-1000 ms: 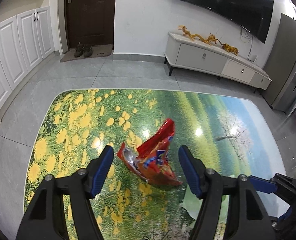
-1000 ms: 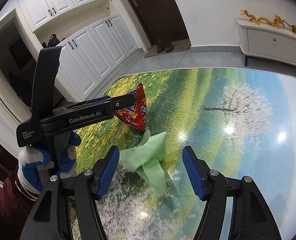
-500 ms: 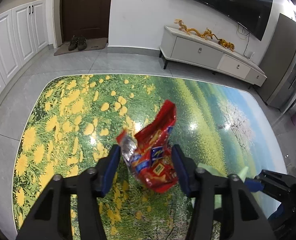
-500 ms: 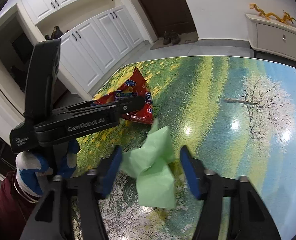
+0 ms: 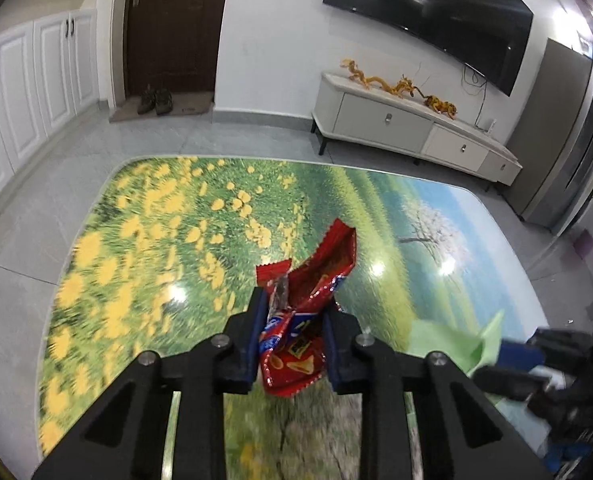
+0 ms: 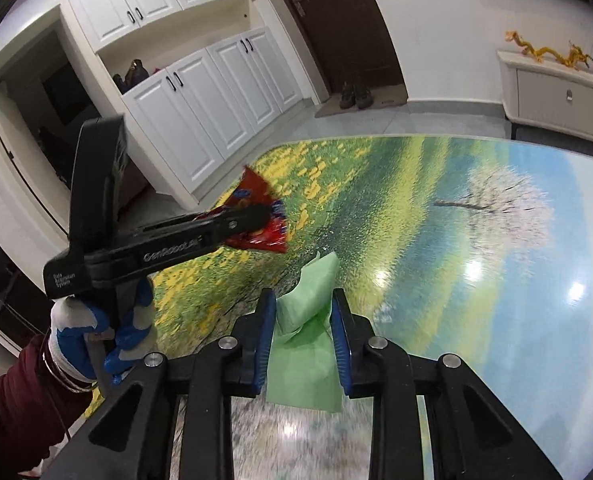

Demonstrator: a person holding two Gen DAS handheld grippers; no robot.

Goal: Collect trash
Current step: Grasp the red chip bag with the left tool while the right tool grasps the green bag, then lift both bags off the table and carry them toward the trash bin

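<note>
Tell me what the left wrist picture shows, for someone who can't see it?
The left hand-held gripper is closing on a crumpled red snack wrapper above a glossy table printed with yellow flowers. A green paper shows at right.

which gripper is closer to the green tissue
Right. The right gripper has the green tissue between its closing jaws; the left gripper, beside it, is closing around the red snack wrapper.
</note>
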